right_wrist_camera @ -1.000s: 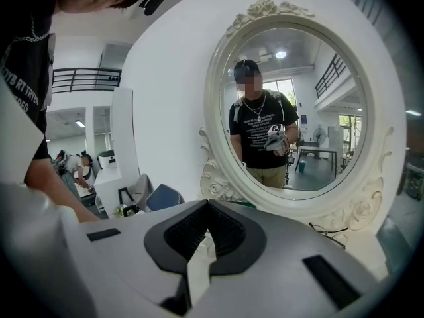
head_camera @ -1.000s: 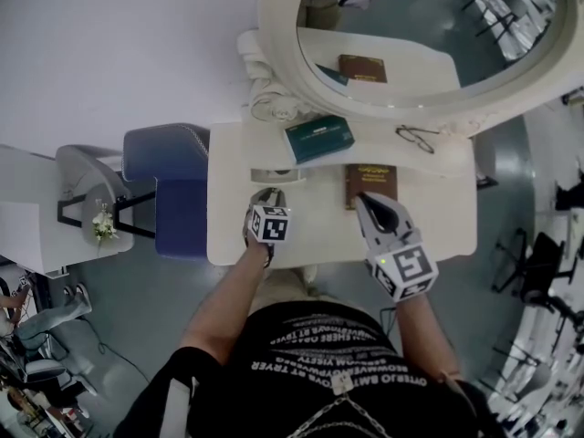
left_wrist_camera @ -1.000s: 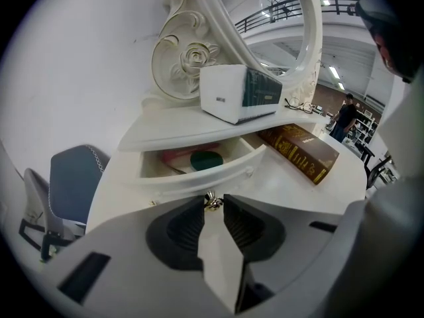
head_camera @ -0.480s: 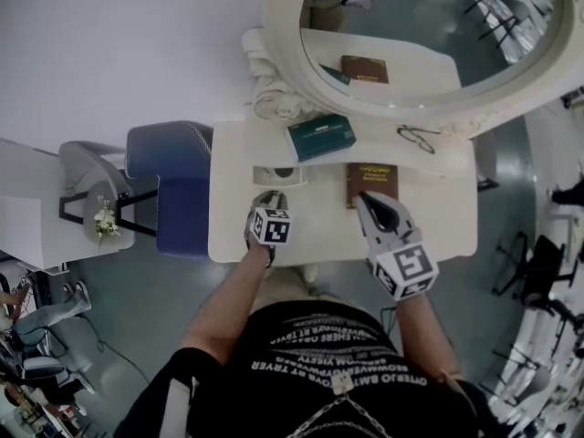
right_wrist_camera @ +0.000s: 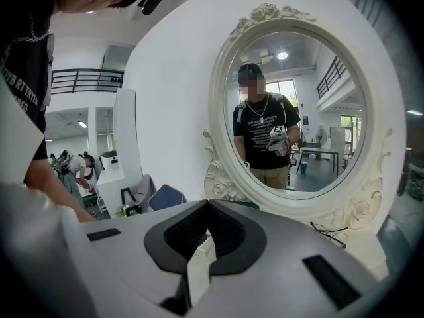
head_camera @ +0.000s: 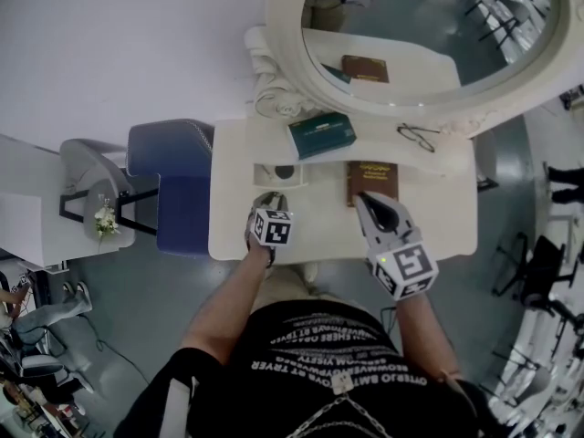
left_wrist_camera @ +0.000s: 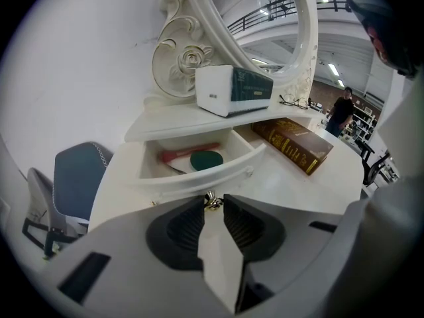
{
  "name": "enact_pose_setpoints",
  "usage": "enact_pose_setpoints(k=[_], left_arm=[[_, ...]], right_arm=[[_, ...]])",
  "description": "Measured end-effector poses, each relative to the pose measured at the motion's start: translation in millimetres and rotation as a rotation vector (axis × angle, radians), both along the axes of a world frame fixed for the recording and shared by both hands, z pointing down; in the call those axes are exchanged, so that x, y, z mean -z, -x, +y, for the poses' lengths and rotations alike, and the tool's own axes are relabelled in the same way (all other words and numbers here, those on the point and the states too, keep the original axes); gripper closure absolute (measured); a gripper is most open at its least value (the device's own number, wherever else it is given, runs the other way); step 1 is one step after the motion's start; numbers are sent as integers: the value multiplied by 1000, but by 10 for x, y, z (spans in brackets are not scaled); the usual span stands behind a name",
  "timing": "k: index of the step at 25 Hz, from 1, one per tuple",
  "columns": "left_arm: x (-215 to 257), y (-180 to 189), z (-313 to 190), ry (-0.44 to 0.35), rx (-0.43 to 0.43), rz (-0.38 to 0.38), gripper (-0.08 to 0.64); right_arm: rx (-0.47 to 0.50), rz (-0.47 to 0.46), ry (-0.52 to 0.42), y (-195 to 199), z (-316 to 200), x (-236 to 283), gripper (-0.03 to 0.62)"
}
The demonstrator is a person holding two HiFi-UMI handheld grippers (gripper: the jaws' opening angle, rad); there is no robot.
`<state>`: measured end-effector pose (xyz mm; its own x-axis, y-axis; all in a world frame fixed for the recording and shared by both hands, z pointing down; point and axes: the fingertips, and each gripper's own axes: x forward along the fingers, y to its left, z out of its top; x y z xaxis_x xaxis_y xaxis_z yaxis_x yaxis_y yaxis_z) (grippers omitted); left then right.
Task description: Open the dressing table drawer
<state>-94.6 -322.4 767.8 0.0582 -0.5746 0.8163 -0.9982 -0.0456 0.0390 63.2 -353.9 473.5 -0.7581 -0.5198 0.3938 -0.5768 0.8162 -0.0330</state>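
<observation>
Drawer [left_wrist_camera: 199, 179], frame centre, partly out: likely light, rigid, slides easily. Hold at small gold knob [left_wrist_camera: 212, 202]; left gripper [left_wrist_camera: 212, 208] clamped there. Right gripper [right_wrist_camera: 208, 208] jaws together, empty.

Drawer [left_wrist_camera: 199, 175] stands open: a small white one with a curved front, slid out level from under the raised shelf [left_wrist_camera: 199, 119] at the back left of the dressing table [head_camera: 319, 231]. Its front bows out toward me and the inside lies open from above. From the head view it's a pale open box [head_camera: 263, 173] on the tabletop, just ahead of my left gripper [left_wrist_camera: 213, 199]. At the middle of the drawer front sits a tiny gold knob [left_wrist_camera: 213, 202], and I've got my left jaws pinched on it, one tip on each side.
</observation>
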Motion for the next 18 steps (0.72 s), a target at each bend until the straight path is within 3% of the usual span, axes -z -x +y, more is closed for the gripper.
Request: enact_pose_setpoints(k=[5,13,18], left_arm=[[-31,0,17,-3,12,6,468],[132,70,61,-81,36,19,433],[494,148,108,-201,49,-3,433]], right_arm=[[-7,-3,0,-34,22,6,591],[-14,-19,-12,-83,43,50,591],[-15,-20,-19,-87,79,60,591]])
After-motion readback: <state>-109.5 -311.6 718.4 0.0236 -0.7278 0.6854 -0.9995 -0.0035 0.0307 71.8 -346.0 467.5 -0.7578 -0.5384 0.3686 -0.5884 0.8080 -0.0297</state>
